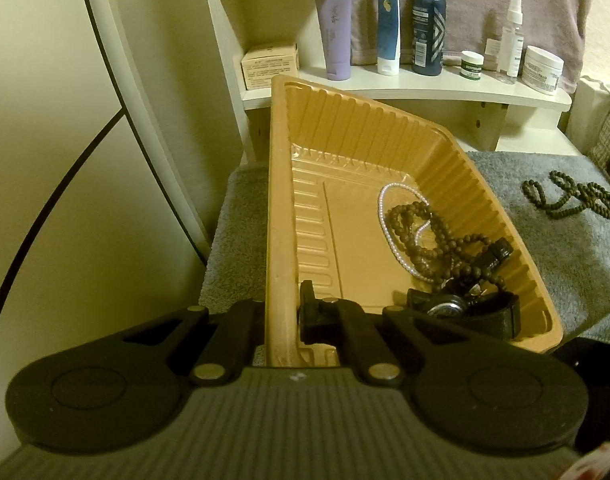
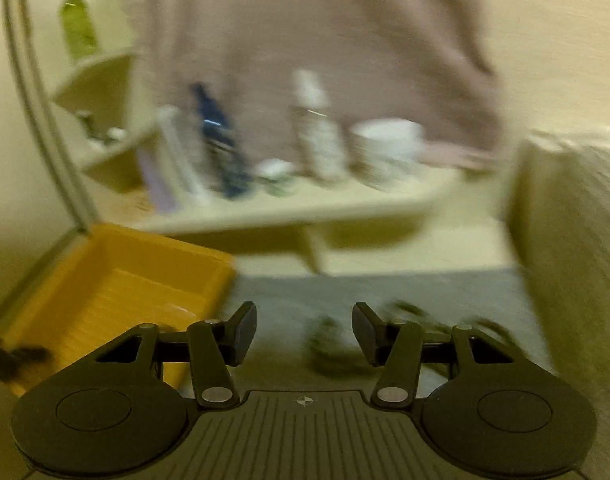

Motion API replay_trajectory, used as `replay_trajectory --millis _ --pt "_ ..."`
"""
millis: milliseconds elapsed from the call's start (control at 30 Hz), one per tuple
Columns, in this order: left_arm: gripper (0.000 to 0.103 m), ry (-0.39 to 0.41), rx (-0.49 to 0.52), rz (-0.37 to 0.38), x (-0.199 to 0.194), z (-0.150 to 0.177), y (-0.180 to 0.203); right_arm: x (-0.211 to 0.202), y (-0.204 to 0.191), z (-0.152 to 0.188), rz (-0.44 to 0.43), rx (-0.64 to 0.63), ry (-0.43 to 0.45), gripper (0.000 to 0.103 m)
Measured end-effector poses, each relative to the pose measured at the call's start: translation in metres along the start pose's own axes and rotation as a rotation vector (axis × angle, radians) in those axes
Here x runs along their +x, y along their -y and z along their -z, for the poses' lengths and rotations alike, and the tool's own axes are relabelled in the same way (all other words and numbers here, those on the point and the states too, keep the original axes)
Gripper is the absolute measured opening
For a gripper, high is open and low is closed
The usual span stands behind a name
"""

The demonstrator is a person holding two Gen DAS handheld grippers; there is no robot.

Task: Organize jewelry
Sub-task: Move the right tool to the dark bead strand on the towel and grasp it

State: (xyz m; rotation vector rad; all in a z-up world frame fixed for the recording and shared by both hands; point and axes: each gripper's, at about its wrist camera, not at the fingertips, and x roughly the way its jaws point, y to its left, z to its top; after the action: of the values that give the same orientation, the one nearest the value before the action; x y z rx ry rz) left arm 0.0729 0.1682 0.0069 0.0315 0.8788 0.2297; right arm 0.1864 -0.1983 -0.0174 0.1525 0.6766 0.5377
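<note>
My left gripper [image 1: 283, 320] is shut on the left rim of a tan ribbed plastic tray [image 1: 281, 208], which is tilted. Inside the tray lie a white pearl strand [image 1: 389, 224], a brown bead necklace [image 1: 433, 240] and a black watch [image 1: 465, 312]. A dark bead necklace [image 1: 573, 196] lies on the grey towel [image 1: 545, 248] to the right of the tray. My right gripper [image 2: 304, 332] is open and empty above the towel, with that dark bead necklace [image 2: 333, 344] blurred just ahead between its fingers. The tray [image 2: 117, 292] shows at its left.
A white shelf [image 1: 405, 84] behind the tray holds several tubes, bottles and jars, with a pink cloth hanging behind. A small carton [image 1: 269, 65] sits on the shelf's left end. A white curved frame [image 1: 117, 80] stands at left. The right wrist view is motion-blurred.
</note>
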Motion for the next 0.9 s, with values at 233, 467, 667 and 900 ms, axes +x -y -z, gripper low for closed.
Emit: replay_trajectory --millis 233,467,667,900 --pt "0.003 -0.001 0.009 -0.005 -0.001 -0.001 0.001 -0.009 0.031 0.033 0.155 -0.034 -0.033 0.053" --pt "0.003 -0.003 0.011 -0.010 -0.001 -0.001 0.003 -0.001 0.047 0.040 0.200 -0.068 -0.053 0.053" --pt "0.003 -0.003 0.013 -0.011 -0.002 -0.001 0.003 0.014 0.044 0.040 0.220 -0.126 -0.072 0.053" --pt "0.003 -0.005 0.011 -0.012 -0.001 -0.001 0.002 0.031 0.031 0.040 0.214 -0.353 -0.104 0.053"
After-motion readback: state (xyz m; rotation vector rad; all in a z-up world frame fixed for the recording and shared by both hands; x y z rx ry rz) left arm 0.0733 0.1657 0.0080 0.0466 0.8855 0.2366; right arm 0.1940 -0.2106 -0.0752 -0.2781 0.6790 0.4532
